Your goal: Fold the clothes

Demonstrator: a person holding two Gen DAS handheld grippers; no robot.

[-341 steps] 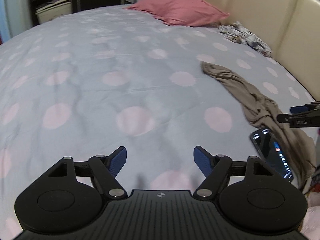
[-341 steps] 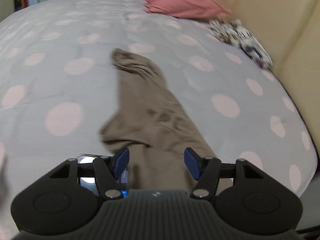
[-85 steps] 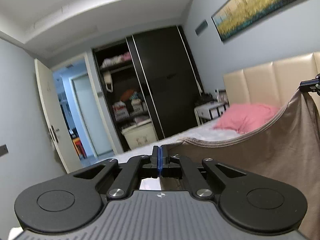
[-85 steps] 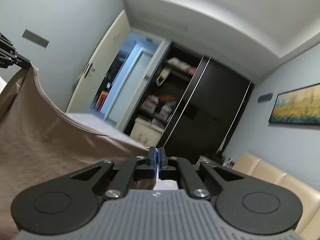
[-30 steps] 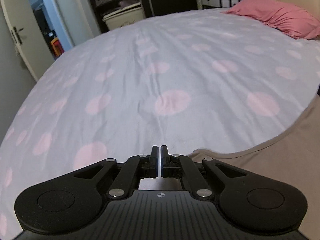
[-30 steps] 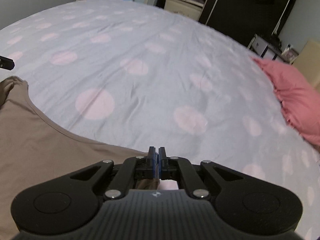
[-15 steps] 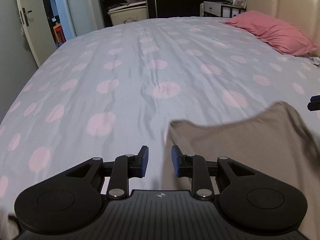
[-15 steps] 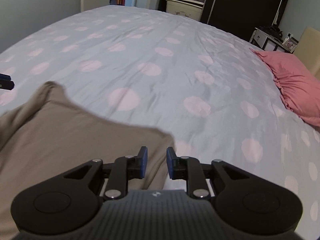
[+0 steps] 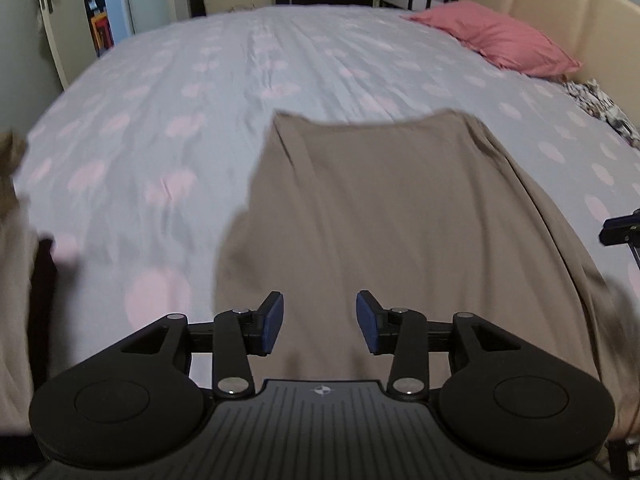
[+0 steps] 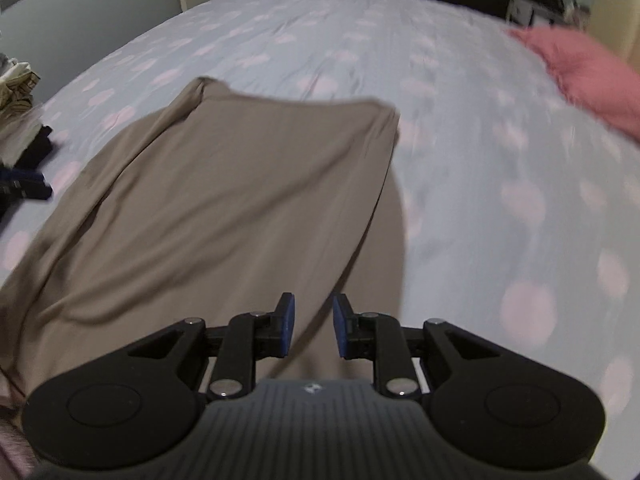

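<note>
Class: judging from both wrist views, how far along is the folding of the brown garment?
Done: the brown garment lies spread flat on the dotted bedsheet. In hand: nothing; the left gripper and right gripper hover open above it. Left: every fold; no crease shows yet.

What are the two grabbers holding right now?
Nothing. The left gripper and right gripper are both open above the brown garment, which lies spread on the bed.
</note>
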